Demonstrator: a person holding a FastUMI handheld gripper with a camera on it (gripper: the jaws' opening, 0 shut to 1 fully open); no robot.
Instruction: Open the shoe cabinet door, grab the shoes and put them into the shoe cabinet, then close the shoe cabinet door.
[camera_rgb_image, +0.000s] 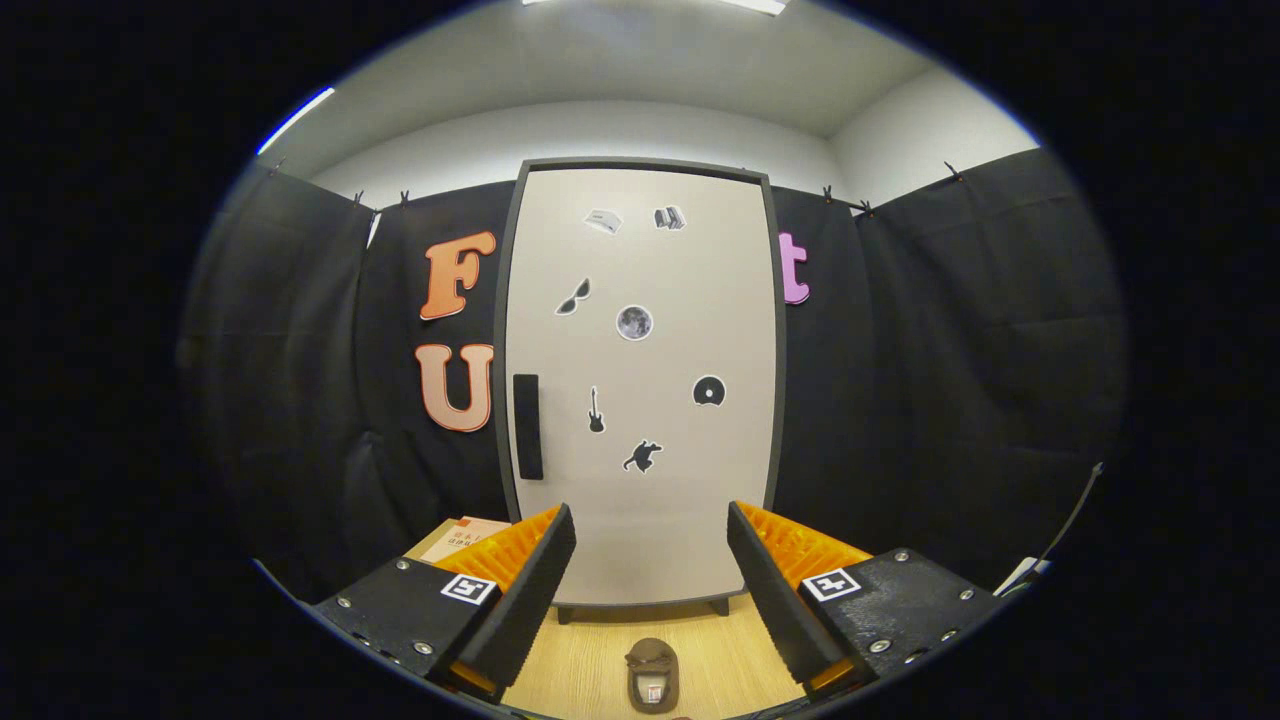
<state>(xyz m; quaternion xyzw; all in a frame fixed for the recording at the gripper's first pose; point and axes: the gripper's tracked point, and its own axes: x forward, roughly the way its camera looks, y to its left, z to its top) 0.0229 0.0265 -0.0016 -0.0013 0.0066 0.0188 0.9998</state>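
The shoe cabinet (640, 390) stands upright straight ahead, a tall pale box in a dark frame on short feet. Its door is shut and carries several small stickers. A black handle (527, 426) runs vertically along the door's left edge. One brown shoe (651, 673) lies on the wooden floor between my fingers and short of the cabinet, its opening turned toward me. My gripper (650, 545) is open, its orange-and-black fingers (535, 580) spread wide with nothing between them, well back from the door.
A cardboard box (462, 538) sits on the floor left of the cabinet, partly behind my left finger. Black cloth walls close in on both sides and behind the cabinet. Light wood floor (590, 660) runs from the cabinet's feet toward me.
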